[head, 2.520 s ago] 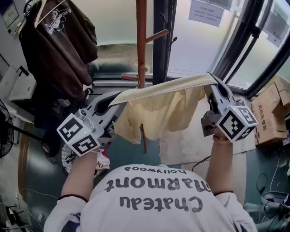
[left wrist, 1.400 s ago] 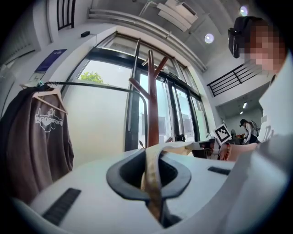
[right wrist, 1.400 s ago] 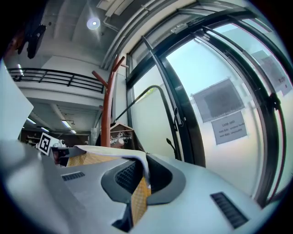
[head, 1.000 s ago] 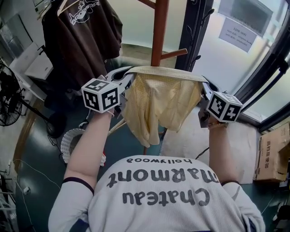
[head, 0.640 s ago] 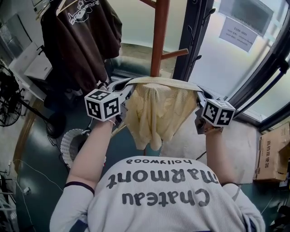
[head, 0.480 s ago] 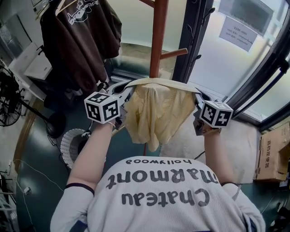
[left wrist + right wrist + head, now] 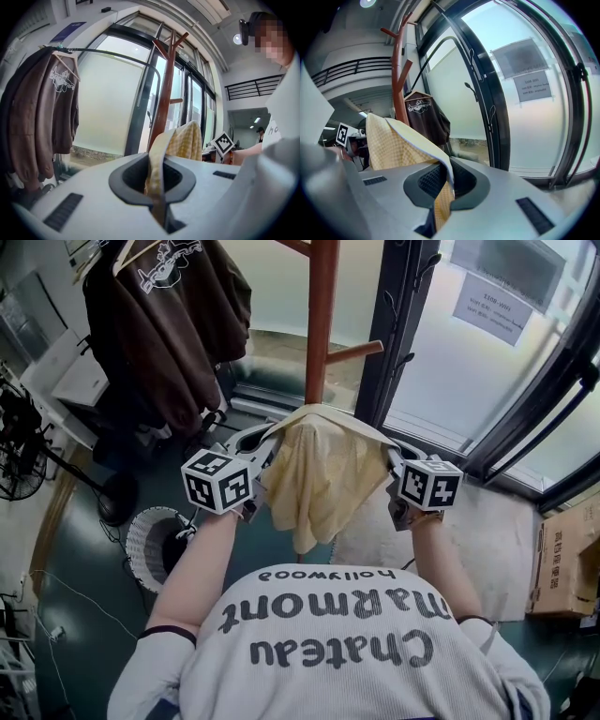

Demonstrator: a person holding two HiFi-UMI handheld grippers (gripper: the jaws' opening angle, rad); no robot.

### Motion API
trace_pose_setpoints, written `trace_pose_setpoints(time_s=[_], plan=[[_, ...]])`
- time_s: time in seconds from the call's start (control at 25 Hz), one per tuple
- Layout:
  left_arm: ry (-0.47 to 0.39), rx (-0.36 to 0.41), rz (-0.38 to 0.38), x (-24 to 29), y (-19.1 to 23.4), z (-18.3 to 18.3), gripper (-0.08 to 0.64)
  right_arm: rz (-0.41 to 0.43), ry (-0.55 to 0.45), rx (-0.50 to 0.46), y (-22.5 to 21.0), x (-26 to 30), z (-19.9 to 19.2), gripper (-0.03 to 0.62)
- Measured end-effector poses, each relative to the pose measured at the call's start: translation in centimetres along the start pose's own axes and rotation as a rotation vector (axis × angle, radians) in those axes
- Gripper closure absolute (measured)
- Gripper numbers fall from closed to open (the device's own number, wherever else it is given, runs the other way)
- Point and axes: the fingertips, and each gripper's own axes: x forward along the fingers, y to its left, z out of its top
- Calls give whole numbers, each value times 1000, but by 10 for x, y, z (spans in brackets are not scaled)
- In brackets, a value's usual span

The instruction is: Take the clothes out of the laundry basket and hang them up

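A pale yellow checked garment (image 7: 319,474) hangs between my two grippers in front of the wooden coat stand (image 7: 322,324). Its top edge bows up into a hump, and the cloth droops below. The left gripper (image 7: 269,434) is shut on the garment's left end, and the band (image 7: 180,140) runs out of its jaws (image 7: 157,199). On the right end the right gripper (image 7: 390,454) is shut too, with cloth (image 7: 389,140) pinched in its jaws (image 7: 440,206). The white laundry basket (image 7: 148,542) stands on the floor at lower left, partly hidden by my left arm.
A brown jacket (image 7: 169,324) hangs on a hanger at upper left. Black window frames (image 7: 398,324) rise right behind the stand. A fan (image 7: 14,451) is at the far left, cardboard boxes (image 7: 562,559) at the right, and a pale mat (image 7: 487,540) lies on the floor.
Both grippers have sunk and come closer together. The garment's top band, stretched flat before, now arches upward and the cloth bunches narrower.
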Motion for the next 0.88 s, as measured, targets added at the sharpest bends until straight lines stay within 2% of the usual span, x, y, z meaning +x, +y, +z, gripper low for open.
trace_pose_setpoints(time_s=[0.16, 0.4, 0.6, 0.88], plan=[[-17, -12, -8, 0, -5, -5, 545, 38, 33, 42, 7, 9, -19, 561], [-60, -62, -18, 1, -14, -11, 545, 75, 86, 42, 21, 22, -43, 561], [-109, -76, -13, 0, -19, -14, 545, 100, 128, -10, 35, 31, -60, 561], [-130, -29, -10, 3, -32, -19, 546, 176, 190, -88, 55, 37, -81, 561]])
